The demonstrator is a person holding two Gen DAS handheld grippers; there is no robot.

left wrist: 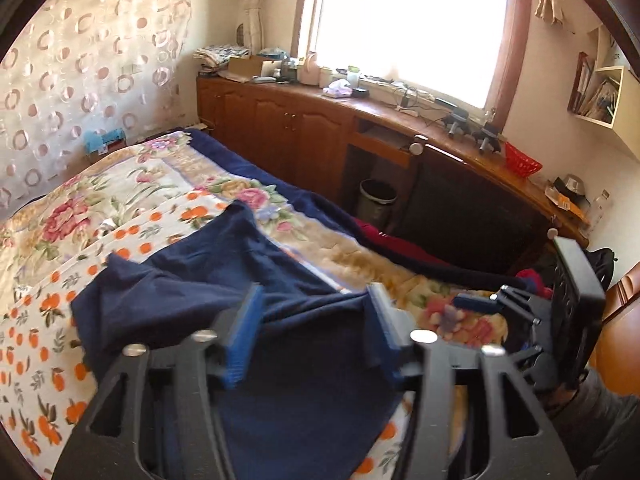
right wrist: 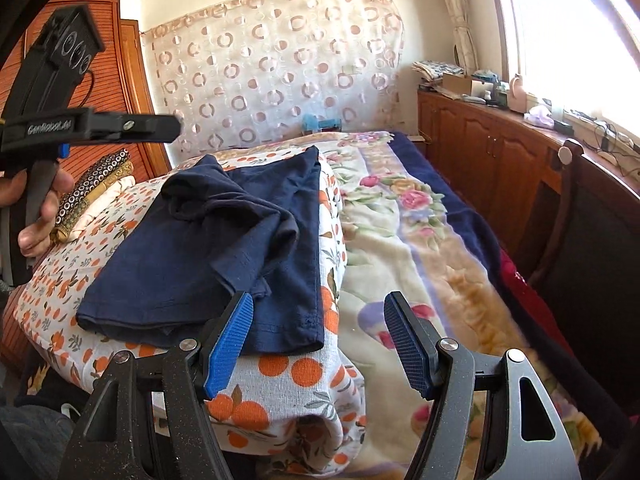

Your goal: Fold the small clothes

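Nearest me, my left gripper (left wrist: 316,320) has its blue pads spread apart over the navy garment (left wrist: 224,280), with nothing pinched between them; the cloth lies loose under and between the fingers, and whether the right-hand pad brushes a fold I cannot tell through the blur. My right gripper (right wrist: 320,340) also stands apart and holds nothing, hovering at the near hem of the same garment (right wrist: 208,248). That garment lies partly folded and rumpled on an orange-print cloth (right wrist: 288,372) spread over the bed. From the right wrist view I see a hand (right wrist: 44,200) gripping the left tool's handle at the far left. Beside the orange cloth runs a floral blanket (right wrist: 400,216), then a dark blue edge. Beyond the bed stand wooden cabinets (left wrist: 280,128) under a bright window (left wrist: 408,24), and a circle-patterned curtain (right wrist: 272,64) covers the far wall.
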